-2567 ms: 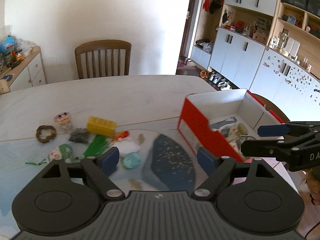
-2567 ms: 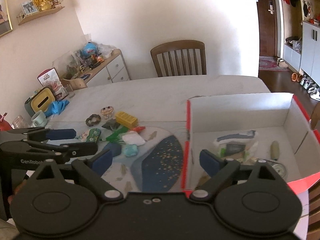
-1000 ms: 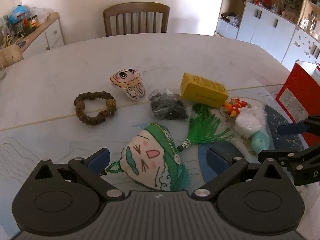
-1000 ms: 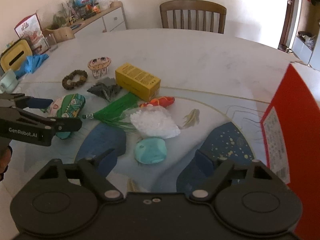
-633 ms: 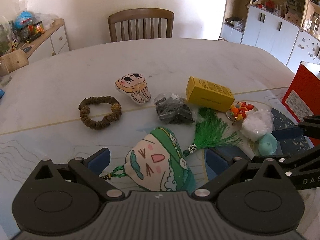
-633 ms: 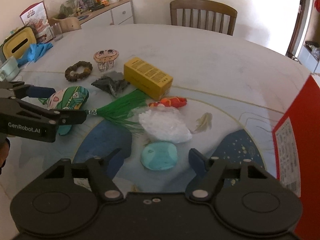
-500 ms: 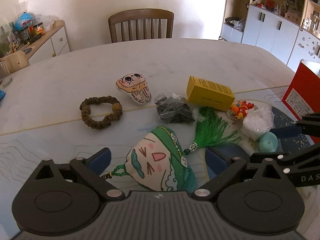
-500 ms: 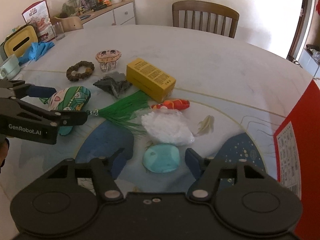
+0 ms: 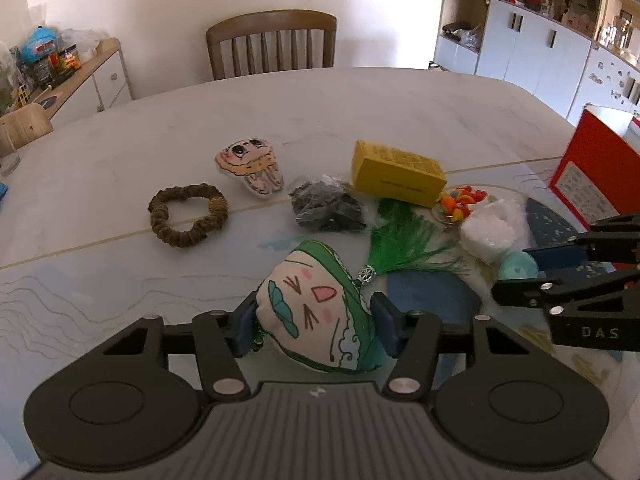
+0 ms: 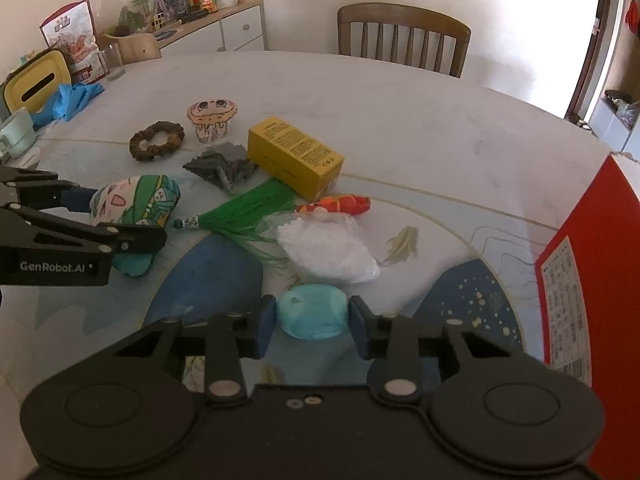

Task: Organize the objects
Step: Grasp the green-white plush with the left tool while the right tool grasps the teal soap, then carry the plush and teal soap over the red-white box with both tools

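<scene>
My left gripper [image 9: 316,326] is shut on the green cat-face pouch [image 9: 320,312], which lies on the table; the pouch also shows in the right wrist view [image 10: 136,204]. A green tassel [image 9: 400,244] trails from it. My right gripper [image 10: 312,322] is shut on the teal round pad [image 10: 312,314] on the table mat; the pad also shows in the left wrist view [image 9: 518,266]. The red box [image 10: 580,272] stands at the right, its inside hidden.
On the table lie a yellow box [image 9: 396,178], a black crumpled bag [image 9: 328,208], a brown scrunchie [image 9: 188,214], a jellyfish sticker [image 9: 252,164], an orange charm [image 10: 336,206] and a white plastic bag [image 10: 328,248]. A wooden chair [image 9: 272,44] stands at the far side.
Both grippers moved from the red box to the loose objects. The left jaws closed on the green pouch. The right jaws closed on the teal pad.
</scene>
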Motion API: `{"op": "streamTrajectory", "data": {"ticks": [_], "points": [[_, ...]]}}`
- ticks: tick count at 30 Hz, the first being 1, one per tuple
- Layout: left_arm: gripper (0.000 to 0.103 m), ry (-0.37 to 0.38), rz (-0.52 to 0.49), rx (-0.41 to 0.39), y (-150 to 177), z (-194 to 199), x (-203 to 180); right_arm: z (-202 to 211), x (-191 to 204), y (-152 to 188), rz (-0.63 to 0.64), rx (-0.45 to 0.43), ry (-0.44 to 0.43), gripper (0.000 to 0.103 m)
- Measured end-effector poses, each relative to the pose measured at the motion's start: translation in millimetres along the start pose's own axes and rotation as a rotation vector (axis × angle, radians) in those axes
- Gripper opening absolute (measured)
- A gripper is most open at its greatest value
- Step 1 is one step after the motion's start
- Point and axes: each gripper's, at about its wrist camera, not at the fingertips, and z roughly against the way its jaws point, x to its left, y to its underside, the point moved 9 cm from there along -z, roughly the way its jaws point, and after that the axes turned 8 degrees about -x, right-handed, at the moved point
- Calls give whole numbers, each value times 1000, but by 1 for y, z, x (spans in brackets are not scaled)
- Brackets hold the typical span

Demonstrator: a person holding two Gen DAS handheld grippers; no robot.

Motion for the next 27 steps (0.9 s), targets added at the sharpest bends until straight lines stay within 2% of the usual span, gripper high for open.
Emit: {"op": "streamTrajectory", "data": {"ticks": [9,17,21,27], "points": [[56,21,10,-15,-4,27,-18,27,1,-2,-61,-31,-16,38],[56,31,39,-24,-15,59,-32,66,0,-10,-95,-70,-30,38],[56,59,60,-35,-21,76,-43,86,-2,-12,-112,-87,-31,38],[56,74,46,-50,-29,99,-64,116,-10,-10,-132,-110,-35,38]]}}
